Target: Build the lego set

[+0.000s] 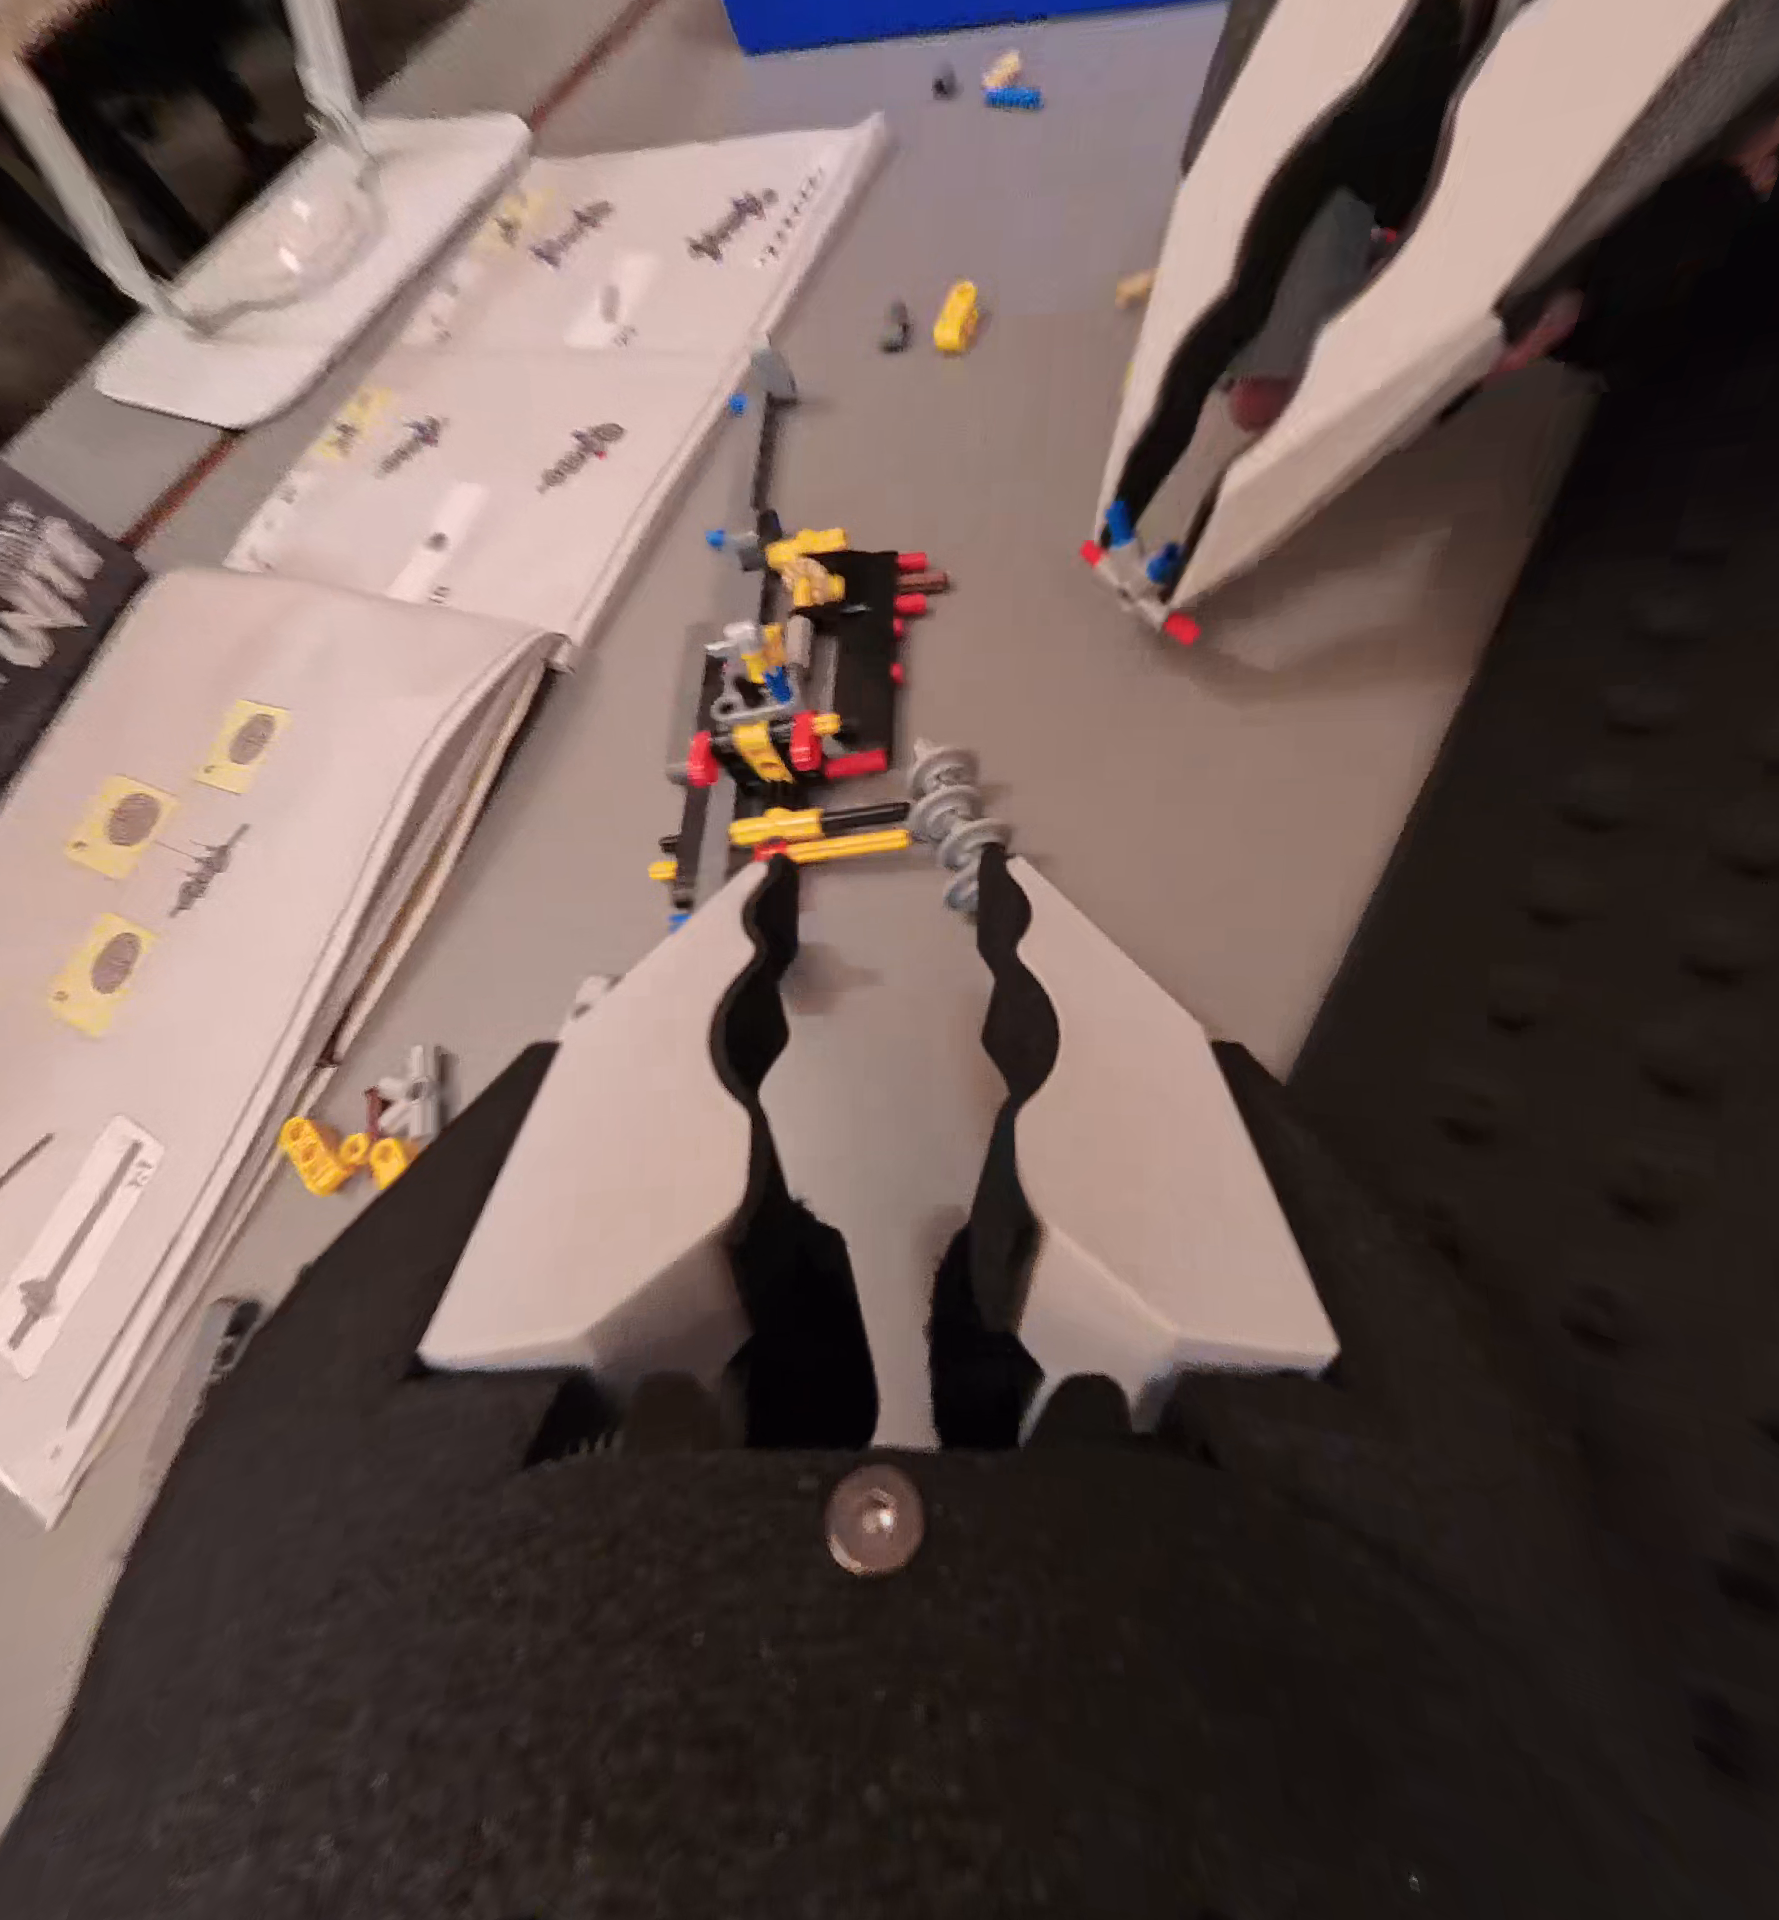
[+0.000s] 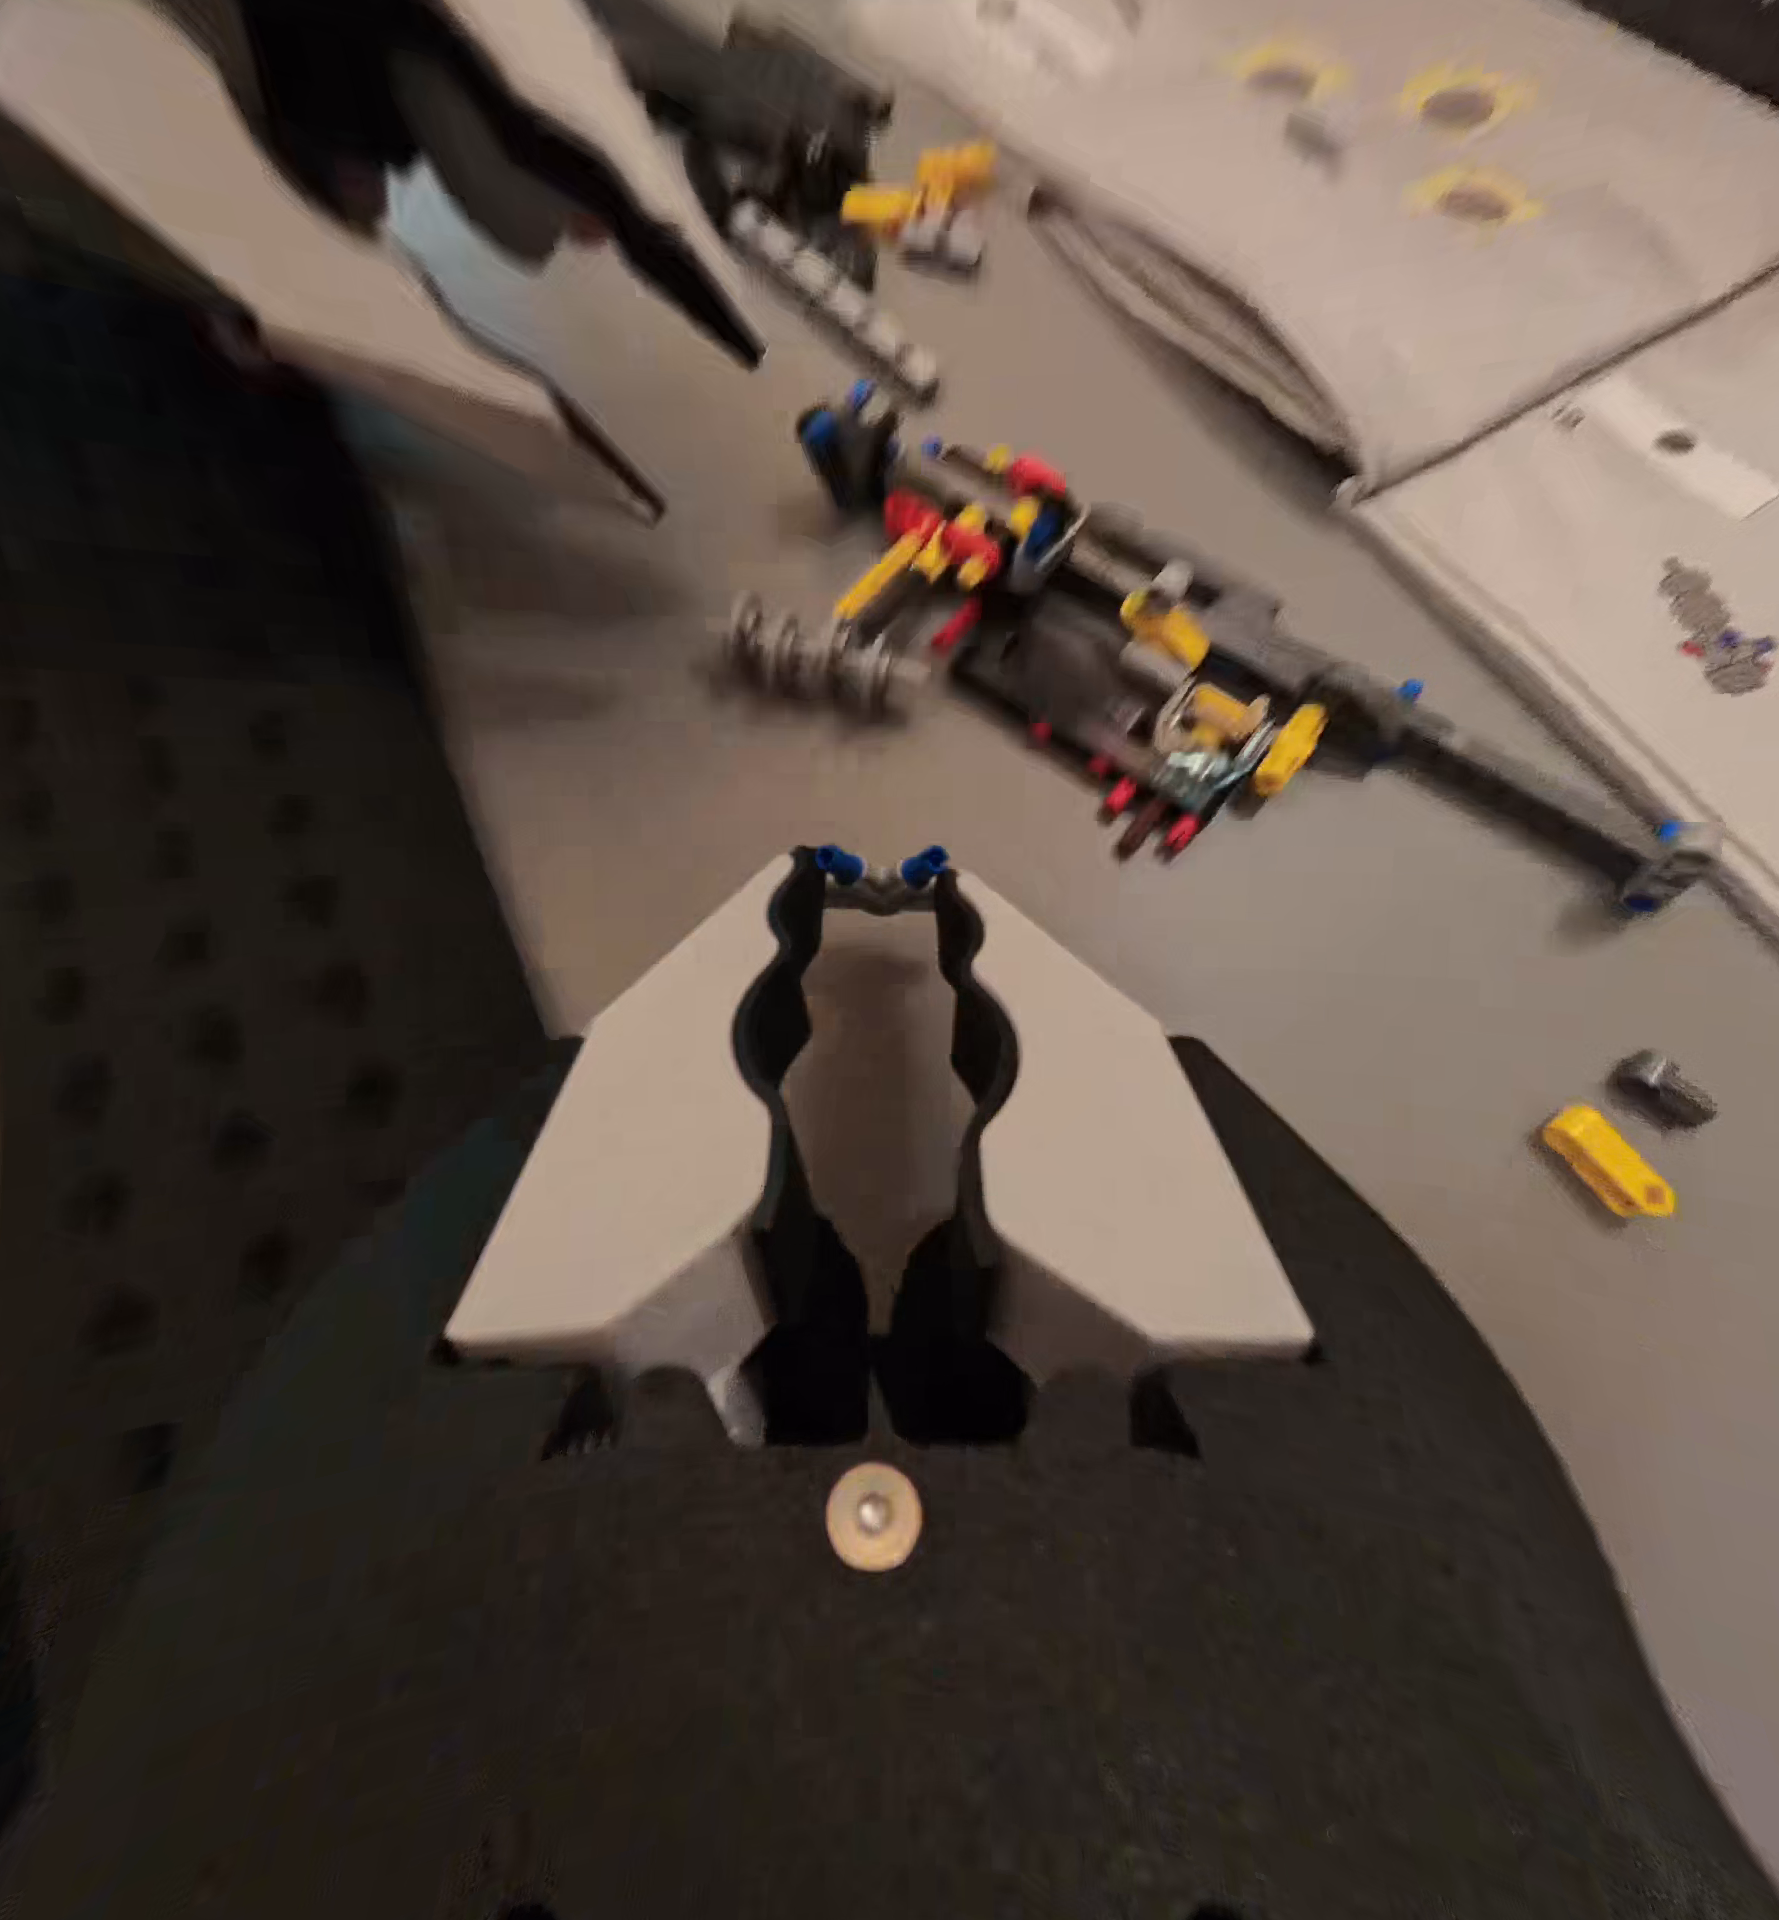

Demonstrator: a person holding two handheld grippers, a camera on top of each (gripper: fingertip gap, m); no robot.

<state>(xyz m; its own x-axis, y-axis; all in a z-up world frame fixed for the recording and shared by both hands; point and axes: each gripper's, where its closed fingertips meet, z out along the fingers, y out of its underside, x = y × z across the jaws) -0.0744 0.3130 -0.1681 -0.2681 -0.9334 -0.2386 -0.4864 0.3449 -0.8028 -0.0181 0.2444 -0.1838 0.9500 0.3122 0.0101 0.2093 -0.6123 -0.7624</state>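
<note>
The part-built lego model (image 1: 812, 675), black with yellow, red and blue parts and a long black beam, lies on the grey table; it also shows in the right wrist view (image 2: 1082, 634). A grey coil spring (image 1: 952, 821) lies at its near end. My left gripper (image 1: 880, 873) is open and empty, with its tips just short of the model and the spring. My right gripper (image 2: 877, 871) is shut on a small grey piece with blue pins (image 2: 880, 888). In the left wrist view the right gripper (image 1: 1145, 582) hovers to the right of the model, and red pins show on the piece too.
Open instruction booklets (image 1: 449, 468) lie left of the model. Loose yellow and dark pieces (image 1: 956, 315) lie beyond it, and more yellow pieces (image 1: 339, 1148) lie by the booklet edge. A glass bowl on a white tray (image 1: 293, 239) stands far left. A black dimpled mat (image 1: 1643, 935) borders the table's right side. My hands' fingertips stand some 10 cm from each other.
</note>
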